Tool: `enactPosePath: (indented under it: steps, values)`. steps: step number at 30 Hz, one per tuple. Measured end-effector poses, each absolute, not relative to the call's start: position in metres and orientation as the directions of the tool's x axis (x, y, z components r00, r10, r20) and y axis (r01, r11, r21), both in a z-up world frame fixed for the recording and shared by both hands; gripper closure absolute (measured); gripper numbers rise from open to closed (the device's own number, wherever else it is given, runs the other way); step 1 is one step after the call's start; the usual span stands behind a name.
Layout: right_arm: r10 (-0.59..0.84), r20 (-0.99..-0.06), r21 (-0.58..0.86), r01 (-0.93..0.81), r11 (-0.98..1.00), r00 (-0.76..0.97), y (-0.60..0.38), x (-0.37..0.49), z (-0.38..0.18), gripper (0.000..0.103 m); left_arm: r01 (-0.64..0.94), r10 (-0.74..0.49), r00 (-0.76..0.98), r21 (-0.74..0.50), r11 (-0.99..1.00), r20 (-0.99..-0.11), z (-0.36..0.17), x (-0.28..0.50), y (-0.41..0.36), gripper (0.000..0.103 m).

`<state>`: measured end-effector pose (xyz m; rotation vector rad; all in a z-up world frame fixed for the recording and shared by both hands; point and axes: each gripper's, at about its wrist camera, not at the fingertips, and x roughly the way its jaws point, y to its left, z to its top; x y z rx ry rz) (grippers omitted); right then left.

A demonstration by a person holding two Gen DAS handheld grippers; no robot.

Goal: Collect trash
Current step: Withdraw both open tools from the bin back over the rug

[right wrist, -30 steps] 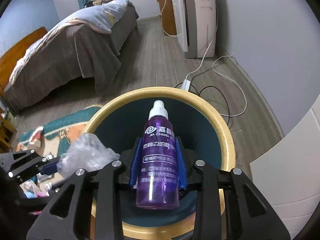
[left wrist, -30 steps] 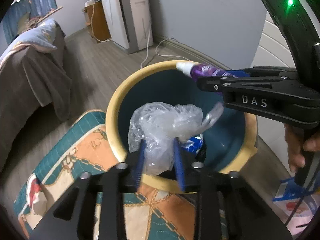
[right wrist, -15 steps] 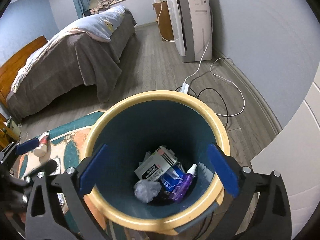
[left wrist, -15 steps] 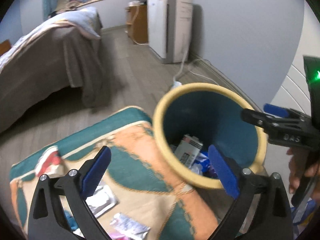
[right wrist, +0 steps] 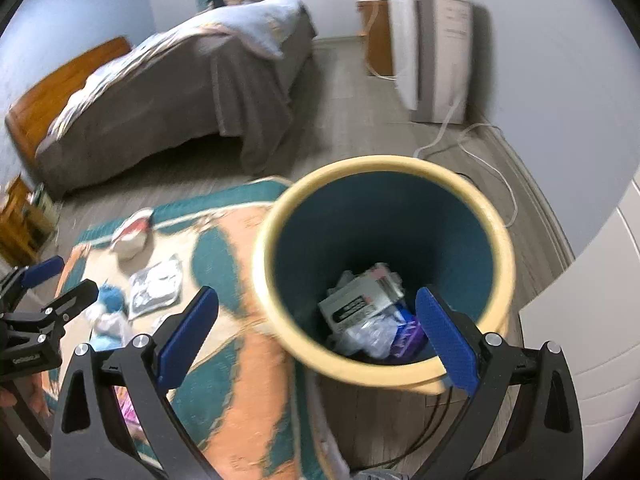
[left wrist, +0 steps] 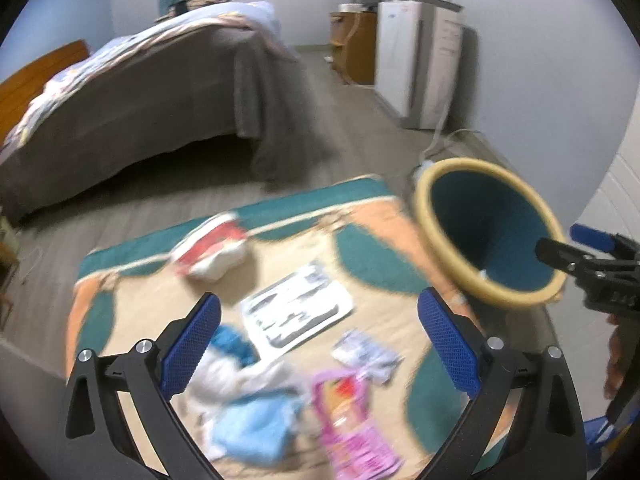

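Observation:
The yellow-rimmed teal bin [right wrist: 496, 236] stands at the rug's edge; it also shows in the left wrist view [left wrist: 544, 216]. Inside lie a grey box [right wrist: 360, 300], a clear plastic bag [right wrist: 368, 332] and the purple bottle [right wrist: 408, 334]. My right gripper [right wrist: 316, 338] is open and empty over the bin's near rim. My left gripper [left wrist: 320, 344] is open and empty above the rug, where a white printed sheet [left wrist: 298, 314], a pink packet [left wrist: 356, 428], blue and white crumpled pieces [left wrist: 248, 408], a small wrapper [left wrist: 366, 354] and a red-white item [left wrist: 212, 250] lie.
The patterned teal and orange rug [left wrist: 372, 244] covers the floor beside a bed with a brown cover [left wrist: 152, 100]. A white appliance [left wrist: 416, 64] stands by the wall with a cable [right wrist: 484, 148] trailing on the floor. A white cabinet [right wrist: 592, 312] is right of the bin.
Both grippers opened and dropped the plastic bag and purple bottle into the bin. My left gripper then swung left, away from the bin, over the rug's trash. My right gripper shifted slightly left.

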<state>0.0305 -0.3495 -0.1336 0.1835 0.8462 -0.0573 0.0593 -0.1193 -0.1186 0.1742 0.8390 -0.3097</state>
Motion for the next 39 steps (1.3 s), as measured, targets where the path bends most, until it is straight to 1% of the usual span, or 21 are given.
enactPosePath:
  steps: [4, 8, 10, 13, 15, 20, 23, 25, 28, 30, 32, 35, 38, 39]
  values:
    - [0.025, -0.754, 0.092, 0.067, 0.994, 0.656, -0.314, 0.033, -0.135, 0.006, 0.249, -0.117, 0.639, 0.06, 0.967, -0.76, -0.123, 0.051, -0.079, 0.005]
    - [0.035, -0.742, 0.065, 0.02, 0.998, 0.669, -0.285, 0.035, -0.137, 0.006, 0.174, -0.088, 0.627, 0.03, 0.984, -0.774, -0.127, 0.049, -0.037, 0.005]
    - [0.027, -0.74, 0.031, -0.006, 1.0, 0.672, -0.269, 0.036, -0.138, 0.006, 0.157, -0.076, 0.63, 0.03, 0.987, -0.773, -0.131, 0.045, -0.021, 0.005]
    - [0.043, -0.747, 0.02, -0.042, 0.999, 0.664, -0.251, 0.035, -0.143, 0.006, 0.16, -0.049, 0.633, 0.069, 0.985, -0.772, -0.143, 0.039, -0.005, 0.005]
    - [0.075, -0.754, 0.033, -0.076, 0.997, 0.653, -0.239, 0.033, -0.148, 0.006, 0.182, -0.071, 0.626, 0.058, 0.982, -0.776, -0.149, 0.034, 0.0, 0.005]
    - [0.126, -0.78, 0.015, -0.183, 0.983, 0.613, -0.208, 0.029, -0.163, 0.006, 0.181, -0.059, 0.656, 0.081, 0.98, -0.752, -0.151, 0.027, 0.01, 0.005]
    - [0.155, -0.771, 0.022, -0.218, 0.976, 0.617, -0.201, 0.025, -0.166, 0.006, 0.193, -0.102, 0.643, 0.032, 0.981, -0.759, -0.155, 0.028, 0.014, 0.005]
    - [0.146, -0.775, 0.017, -0.21, 0.978, 0.615, -0.201, 0.025, -0.17, 0.006, 0.195, -0.107, 0.641, 0.026, 0.981, -0.76, -0.158, 0.027, 0.014, 0.005]
    - [0.084, -0.788, -0.012, -0.152, 0.988, 0.61, -0.207, 0.029, -0.176, 0.006, 0.239, -0.146, 0.639, 0.015, 0.971, -0.755, -0.163, 0.022, 0.007, 0.005]
    - [0.104, -0.802, 0.019, -0.149, 0.989, 0.589, -0.212, 0.033, -0.182, 0.006, 0.251, -0.148, 0.638, 0.023, 0.968, -0.756, -0.166, 0.02, 0.001, 0.005]
    - [0.078, -0.815, -0.001, -0.137, 0.991, 0.574, -0.211, 0.037, -0.189, 0.006, 0.271, -0.172, 0.625, 0.004, 0.963, -0.762, -0.169, 0.018, -0.003, 0.005]
    - [0.091, -0.825, 0.002, -0.158, 0.987, 0.558, -0.209, 0.04, -0.197, 0.006, 0.295, -0.191, 0.613, -0.003, 0.956, -0.766, -0.175, 0.016, -0.011, 0.005]
    - [0.09, -0.828, -0.008, -0.171, 0.985, 0.554, -0.206, 0.043, -0.203, 0.009, 0.326, -0.205, 0.595, 0.001, 0.945, -0.777, -0.183, 0.013, -0.021, 0.007]
    - [0.087, -0.83, -0.01, -0.17, 0.985, 0.551, -0.206, 0.045, -0.204, 0.013, 0.333, -0.209, 0.588, -0.002, 0.943, -0.782, -0.185, 0.013, -0.023, 0.007]
